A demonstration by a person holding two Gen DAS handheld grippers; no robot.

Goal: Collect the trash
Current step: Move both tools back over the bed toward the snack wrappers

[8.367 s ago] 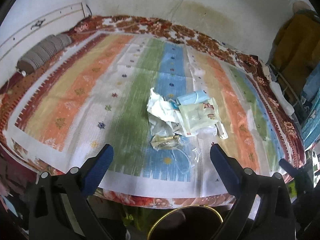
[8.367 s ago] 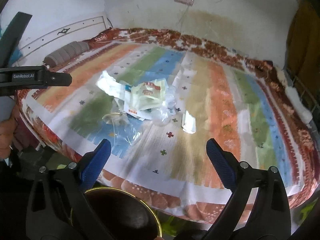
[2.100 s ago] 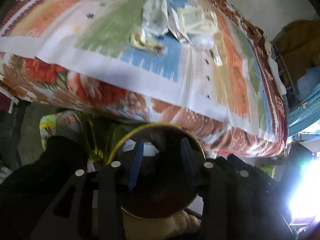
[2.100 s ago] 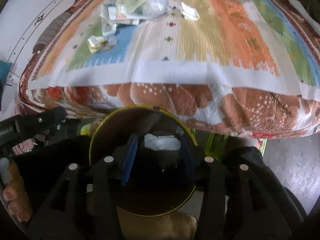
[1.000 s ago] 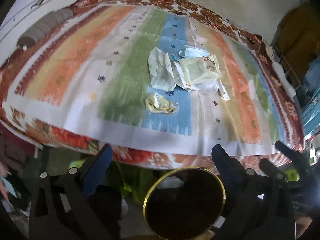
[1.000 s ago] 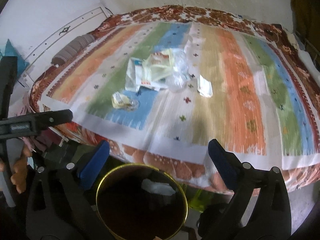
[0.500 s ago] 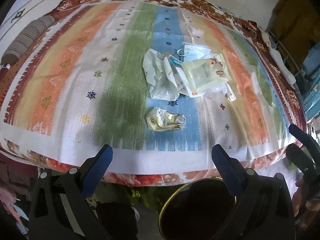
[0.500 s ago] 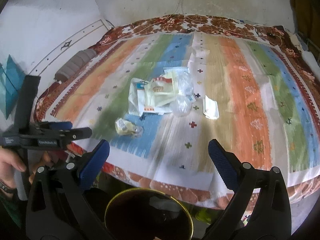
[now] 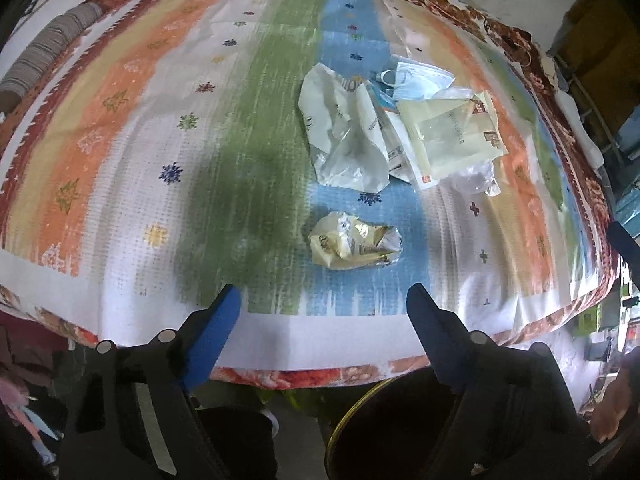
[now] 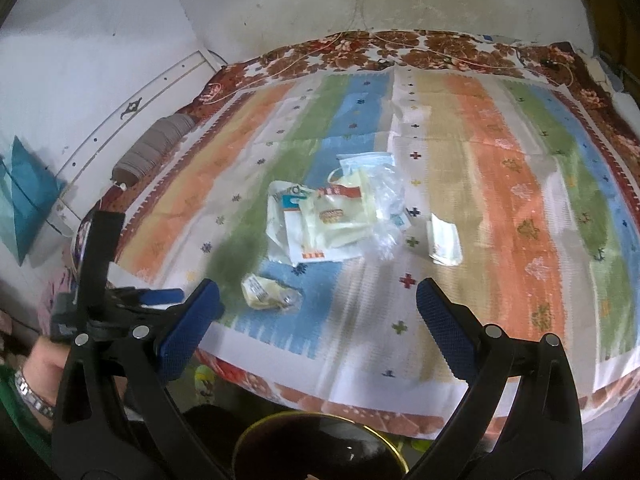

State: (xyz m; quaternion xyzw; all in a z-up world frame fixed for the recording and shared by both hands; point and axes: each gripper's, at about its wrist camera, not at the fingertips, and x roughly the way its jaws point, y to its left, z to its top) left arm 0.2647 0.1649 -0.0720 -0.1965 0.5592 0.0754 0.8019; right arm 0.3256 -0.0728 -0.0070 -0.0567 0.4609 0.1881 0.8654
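Lying crumpled on the blue stripe of the striped bedspread (image 9: 120, 128), the yellow wrapper (image 9: 354, 242) sits near the bed's front edge, apart from the pile of bags and papers (image 9: 400, 132) farther in. The left gripper (image 9: 322, 310) hangs just short of it, pointing steeply down; its jaws have just been closing a little yet stand released, with nothing between them. The right gripper (image 10: 318, 300) is likewise spread wide and empty.

The likely failure is a poor pinch — the wrapper is light, springy foil, so pads closing too high could skid it across the cloth or catch only a loose corner that slips out over the floor. Closing too deep could gather the bedspread with it. The gold-rimmed bin (image 9: 344, 432) lies below the bed edge, and a wrapper let go early would probably land beside it.

Only the right wrist view shows the small white packet (image 10: 442, 242) lying alone beside the pile, the person's hand (image 10: 44, 364) on the left tool, and the grey rolled cloth (image 10: 154, 150) by the wall in full. The left wrist view alone gives the wrapper's folds clearly — and how it lines up between the blue pads (image 9: 216, 332).
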